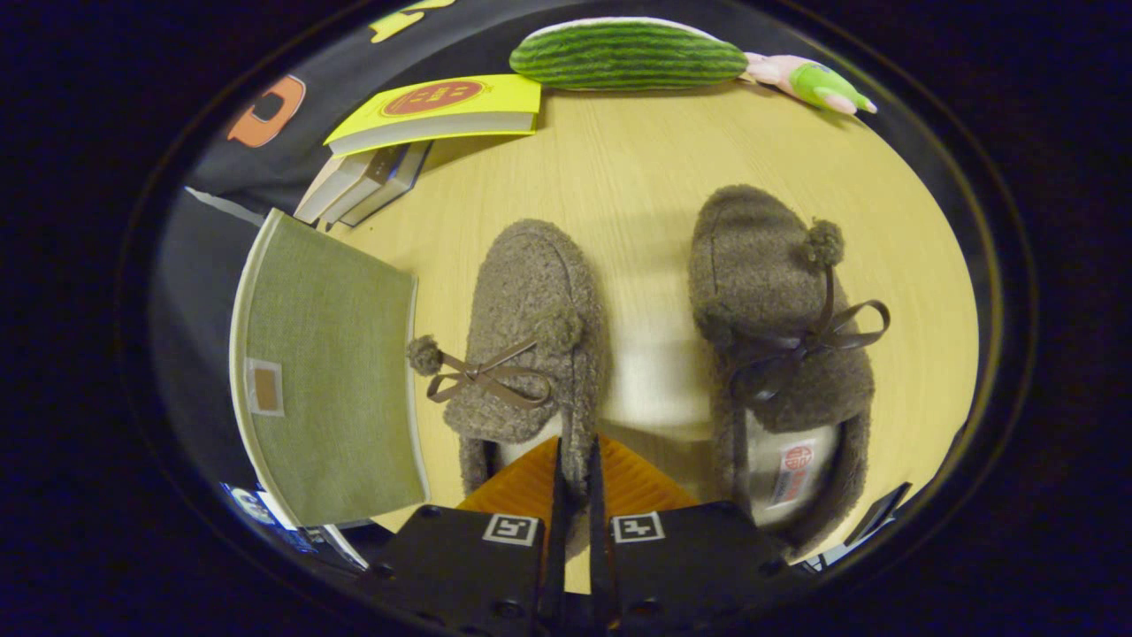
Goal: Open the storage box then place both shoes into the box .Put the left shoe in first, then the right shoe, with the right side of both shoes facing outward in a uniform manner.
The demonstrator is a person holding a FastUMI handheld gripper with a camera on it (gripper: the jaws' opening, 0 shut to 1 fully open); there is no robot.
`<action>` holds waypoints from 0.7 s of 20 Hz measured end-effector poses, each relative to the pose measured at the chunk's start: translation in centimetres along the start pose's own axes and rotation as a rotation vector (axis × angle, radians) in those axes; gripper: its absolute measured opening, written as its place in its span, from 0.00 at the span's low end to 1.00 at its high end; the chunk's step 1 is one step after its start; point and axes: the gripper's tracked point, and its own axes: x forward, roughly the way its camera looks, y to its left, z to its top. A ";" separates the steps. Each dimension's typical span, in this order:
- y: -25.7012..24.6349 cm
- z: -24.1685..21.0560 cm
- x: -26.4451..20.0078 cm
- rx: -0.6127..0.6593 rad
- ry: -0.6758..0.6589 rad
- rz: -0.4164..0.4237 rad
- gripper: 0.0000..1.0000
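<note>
Two fuzzy grey-brown slippers with pompoms and dark ribbon bows lie on the wooden table, toes pointing away from me. My gripper (575, 460) is shut on the right side wall of the left shoe (531, 318), near its heel opening. The right shoe (778, 336) lies free just to the right of the fingers. The green fabric storage box (327, 372) stands to the left of the left shoe, showing its flat green cloth face; I cannot tell whether it is open.
Beyond the box, a yellow book (442, 111) lies on a stack of books (363, 181). At the table's far edge lie a striped green plush (628, 55) and a small pink and green toy (814, 84).
</note>
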 end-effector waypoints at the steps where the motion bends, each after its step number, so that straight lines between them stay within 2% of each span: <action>1: 0.1 -0.1 -0.2 0.009 0.004 0.006 0.09; 7: 2.3 -1.1 -2.7 0.085 -0.003 0.063 0.06; 14: 9.3 -2.4 -12.3 0.122 -0.082 0.171 0.06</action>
